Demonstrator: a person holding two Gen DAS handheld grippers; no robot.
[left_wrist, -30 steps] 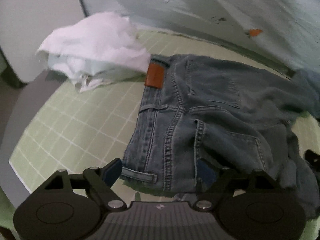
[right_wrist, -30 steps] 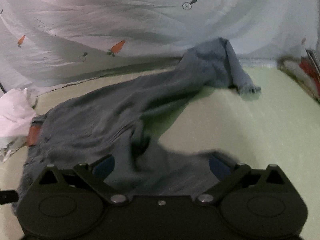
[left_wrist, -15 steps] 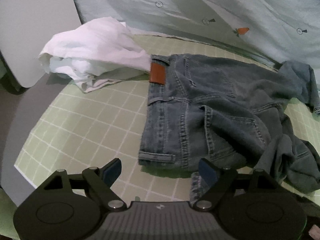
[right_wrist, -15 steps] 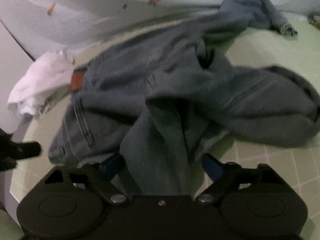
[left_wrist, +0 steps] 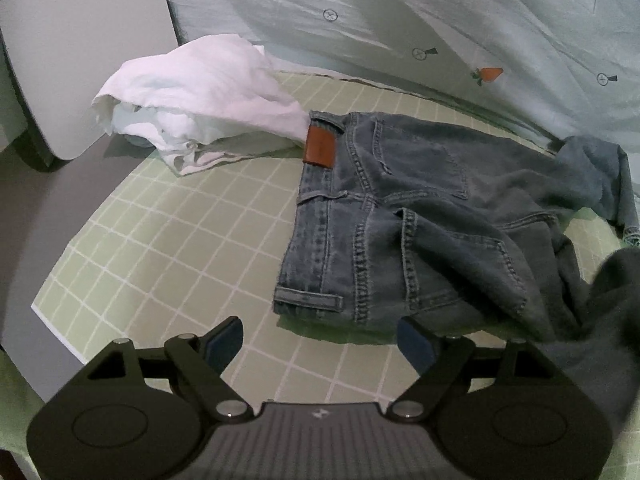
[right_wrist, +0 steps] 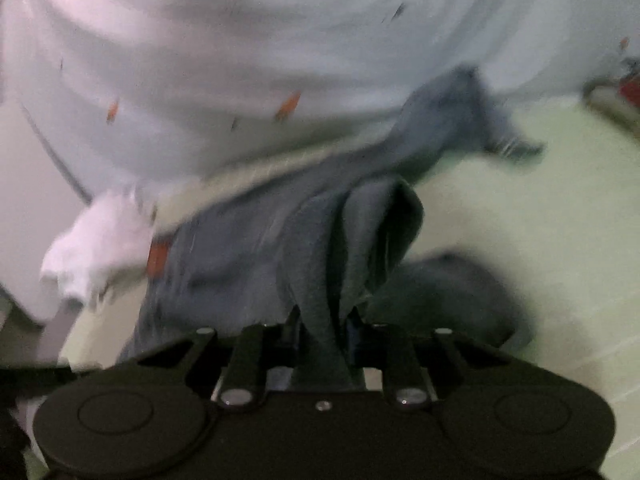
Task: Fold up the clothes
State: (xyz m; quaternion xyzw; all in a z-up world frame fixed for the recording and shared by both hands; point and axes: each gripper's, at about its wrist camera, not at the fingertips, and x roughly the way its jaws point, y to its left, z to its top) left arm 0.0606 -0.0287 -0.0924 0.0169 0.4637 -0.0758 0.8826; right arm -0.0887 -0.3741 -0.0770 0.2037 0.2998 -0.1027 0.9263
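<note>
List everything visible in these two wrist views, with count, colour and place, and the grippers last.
jeans: one pair, blue denim with a brown waistband patch, spread on the mat, waistband nearest the left gripper, one part lifted.
white garment: one, white, crumpled at the mat's far left, touching the waistband.
grid mat: one, pale green with white lines, under both garments.
printed sheet: one, pale blue-grey with small carrots, behind the mat.
left gripper: one, black with blue pads, open, just short of the waistband.
right gripper: one, black, shut on jeans fabric.
</note>
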